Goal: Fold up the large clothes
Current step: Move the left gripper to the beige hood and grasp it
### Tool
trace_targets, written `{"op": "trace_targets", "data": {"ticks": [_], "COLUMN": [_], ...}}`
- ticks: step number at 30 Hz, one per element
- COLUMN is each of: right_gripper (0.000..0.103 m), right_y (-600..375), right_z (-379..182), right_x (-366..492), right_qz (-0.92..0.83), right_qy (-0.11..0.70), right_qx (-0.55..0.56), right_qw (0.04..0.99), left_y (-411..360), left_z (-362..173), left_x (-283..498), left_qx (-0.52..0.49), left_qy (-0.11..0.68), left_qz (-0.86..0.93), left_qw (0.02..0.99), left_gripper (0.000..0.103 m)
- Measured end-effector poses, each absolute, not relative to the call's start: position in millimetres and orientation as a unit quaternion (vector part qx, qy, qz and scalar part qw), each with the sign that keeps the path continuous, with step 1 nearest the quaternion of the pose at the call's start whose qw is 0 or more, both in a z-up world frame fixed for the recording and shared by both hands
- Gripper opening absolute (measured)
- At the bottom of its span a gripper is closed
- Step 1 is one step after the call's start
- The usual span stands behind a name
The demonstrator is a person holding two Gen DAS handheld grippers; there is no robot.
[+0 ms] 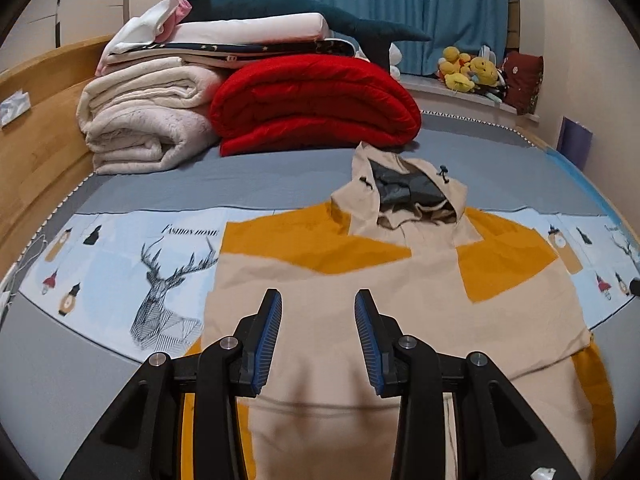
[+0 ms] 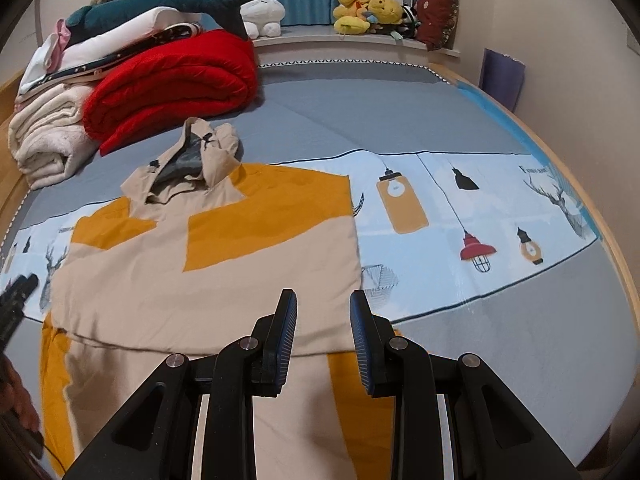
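Even indoor light, soft shadows, fisheye-curved edges

The left tongs [image 1: 318, 304] hang with their blue-padded jaws apart and empty above a beige and mustard-yellow hooded jacket [image 1: 384, 304] lying flat on the grey bed [image 1: 240, 184]. Behind it sit a folded red quilt [image 1: 312, 108] and a stack of cream blankets [image 1: 148, 120].

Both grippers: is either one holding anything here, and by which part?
Nothing is held. The left gripper and right gripper both stand open above the beige-and-mustard hooded jacket, with no fabric between their pads.
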State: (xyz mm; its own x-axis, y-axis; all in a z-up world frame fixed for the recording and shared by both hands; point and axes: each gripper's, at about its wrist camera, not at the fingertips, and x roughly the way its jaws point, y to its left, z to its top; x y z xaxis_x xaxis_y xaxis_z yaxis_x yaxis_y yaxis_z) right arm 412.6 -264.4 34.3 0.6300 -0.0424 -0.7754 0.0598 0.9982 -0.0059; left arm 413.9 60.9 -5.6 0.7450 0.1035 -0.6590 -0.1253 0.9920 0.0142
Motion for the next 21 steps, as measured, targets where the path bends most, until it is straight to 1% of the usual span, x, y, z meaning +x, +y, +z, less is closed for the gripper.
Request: {"op": "trace_targets", "data": {"ticks": [2,3,4,5,9,13,17,21], "right_gripper": [0.027,0.025,0.018,0.018,0.018,0.018,0.019,0.019], "right_y": [-267.5,-268.2,-268.9,-268.3,-259.3,-250.3,-253.8,-257.6], "right_z": [29.1,27.1,24.8,22.8,20.2,16.4,8.0,-1.8], "right_x": [419.4,421.7,424.8,427.6,431.6,431.0,435.4,439.1], "right_qz": [-0.027,-0.026,-0.024,-0.022,-0.016,-0.015,-0.022,-0.029], "right_qy": [0.436,0.439,0.443,0.447,0.452,0.455,0.468,0.478], "right_qx": [0.013,0.016,0.019,0.022,0.029,0.022,0.030,0.030], "right_qw": [0.899,0.898,0.896,0.894,0.892,0.890,0.883,0.878], "left_y": [62.9,63.0,62.3,61.8,63.3,64.4,66.2,62.6], "left_z": [-6.8,-7.5,-7.9,-7.3,-6.7,-11.3,-23.4,-40.9], "left_x": [428.9,437.1,450.0,458.1,517.5,593.6,666.1,727.0], "left_qx": [-0.028,-0.029,-0.027,-0.027,-0.040,-0.058,-0.090,-0.097], "left_qy": [0.357,0.360,0.363,0.364,0.380,0.410,0.438,0.467], "left_qz": [0.052,0.051,0.051,0.051,0.054,0.038,0.034,0.042], "left_qw": [0.932,0.931,0.930,0.930,0.923,0.909,0.894,0.878], "left_gripper": [0.035,0.034,0.034,0.034,0.034,0.034,0.034,0.035]}}
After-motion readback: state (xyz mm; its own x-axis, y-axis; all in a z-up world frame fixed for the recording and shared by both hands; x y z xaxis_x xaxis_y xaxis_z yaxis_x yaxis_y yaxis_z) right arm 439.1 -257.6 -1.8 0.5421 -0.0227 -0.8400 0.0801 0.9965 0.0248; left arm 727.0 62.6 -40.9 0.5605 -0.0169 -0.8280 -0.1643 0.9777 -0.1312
